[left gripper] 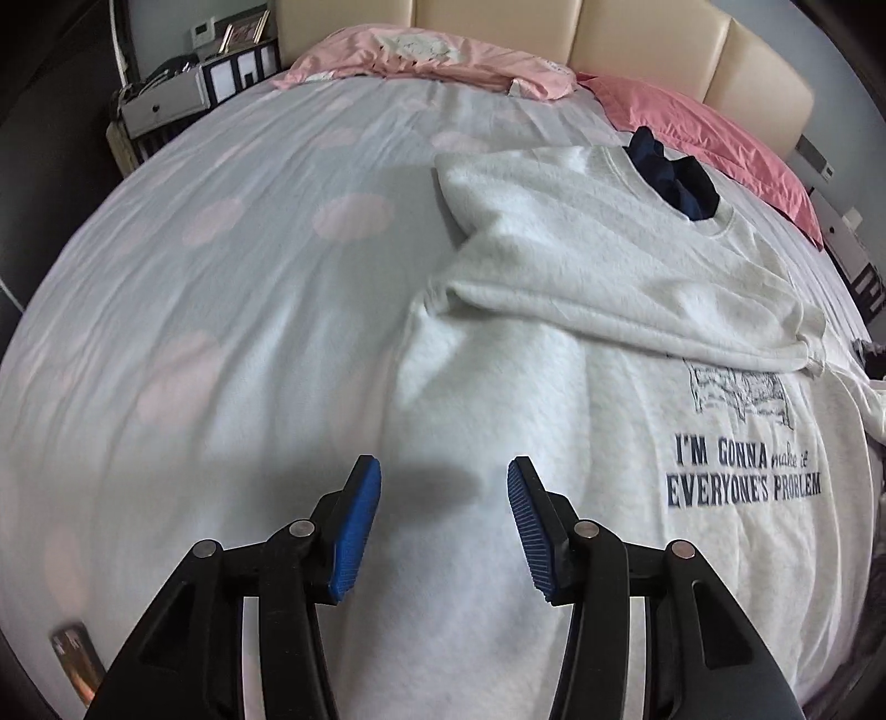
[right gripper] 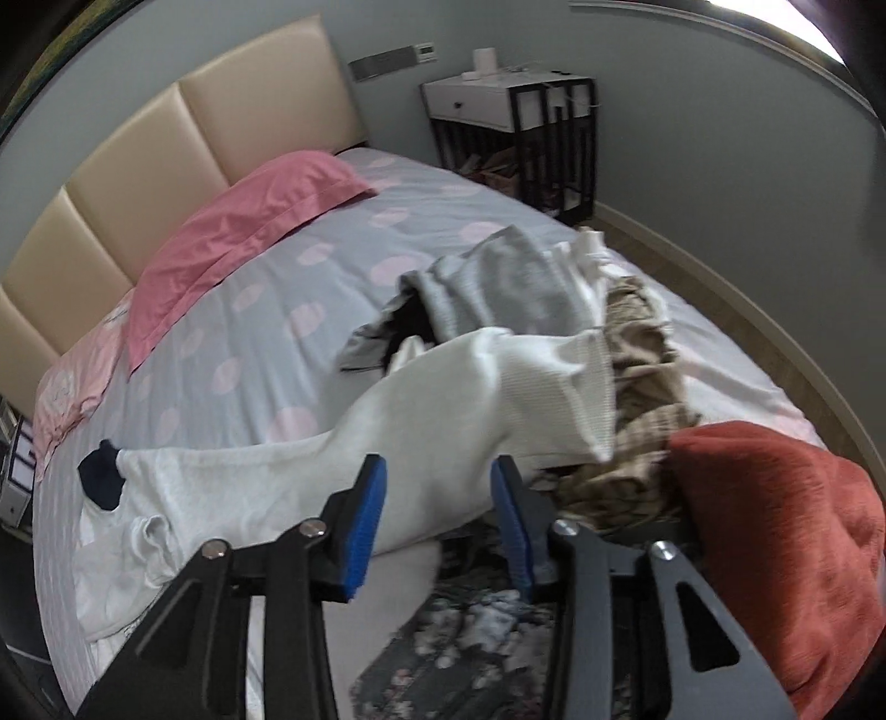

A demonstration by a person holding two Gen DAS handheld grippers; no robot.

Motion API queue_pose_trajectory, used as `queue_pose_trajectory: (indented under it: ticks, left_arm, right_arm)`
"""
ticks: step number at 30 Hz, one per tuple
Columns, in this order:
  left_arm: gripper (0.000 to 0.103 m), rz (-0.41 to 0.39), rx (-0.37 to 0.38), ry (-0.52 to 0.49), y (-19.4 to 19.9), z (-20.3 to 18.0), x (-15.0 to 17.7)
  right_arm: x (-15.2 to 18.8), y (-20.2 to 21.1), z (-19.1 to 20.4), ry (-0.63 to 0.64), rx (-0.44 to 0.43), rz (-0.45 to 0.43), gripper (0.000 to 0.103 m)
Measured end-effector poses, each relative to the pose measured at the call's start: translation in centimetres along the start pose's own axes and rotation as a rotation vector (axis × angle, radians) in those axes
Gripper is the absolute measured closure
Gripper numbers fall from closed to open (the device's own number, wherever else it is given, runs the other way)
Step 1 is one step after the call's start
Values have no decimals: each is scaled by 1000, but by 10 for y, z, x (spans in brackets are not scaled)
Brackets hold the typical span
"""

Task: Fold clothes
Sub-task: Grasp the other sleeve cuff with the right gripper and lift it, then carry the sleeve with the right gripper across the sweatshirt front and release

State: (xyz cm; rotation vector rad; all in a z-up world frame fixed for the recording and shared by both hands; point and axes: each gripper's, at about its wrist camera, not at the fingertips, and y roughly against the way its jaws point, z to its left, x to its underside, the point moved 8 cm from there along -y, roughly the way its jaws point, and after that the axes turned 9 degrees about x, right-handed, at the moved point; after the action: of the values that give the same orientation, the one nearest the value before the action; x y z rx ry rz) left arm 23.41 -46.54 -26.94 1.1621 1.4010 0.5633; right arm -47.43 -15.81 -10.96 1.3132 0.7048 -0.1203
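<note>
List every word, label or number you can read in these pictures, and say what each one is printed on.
"I'M GONNA" – on the white sweatshirt, upper line of the print.
"EVERYONE'S PROBLEM" – same sweatshirt, lower line.
Small script words after "GONNA" – too blurred to read surely.
Drawing above the words – no readable text.
Wall panel above the nightstand – too small to read.
Nothing else carries readable text.

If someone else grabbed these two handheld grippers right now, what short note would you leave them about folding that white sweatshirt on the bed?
Left gripper: open, empty, above the white sweatshirt.
Right gripper: open, empty; nothing pinched between its pads.
Sweatshirt lies front up on the bed; one sleeve is folded across the chest, above the printed slogan. The other sleeve still stretches out towards the heap of unfolded clothes.
Left to do: fold that sleeve in, then fold the body; then the heap.
</note>
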Motion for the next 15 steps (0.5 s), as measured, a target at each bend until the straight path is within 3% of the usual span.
queue_pose_trajectory:
  ticks: [5,10,13,14,15]
  left_arm:
    - [53,5,-24,23,1,-10,19]
    - [53,-24,-21,45,10,-17,23]
    - [53,-1,-57,14,7,-22,31]
    - [53,7,-71,2,5,-24,34]
    - [53,15,-84,-10,4,-26,36]
  right_arm:
    - [-13,-22,-38,-68,23,34,53]
    - [-20,-48,-42,-59,27,63,53]
    - [-21,-60,-44,-67,3,80,54]
    - [-21,-62,-45,-72,-3,83,59]
    - [-20,-62,-45,-75,-2,83,75]
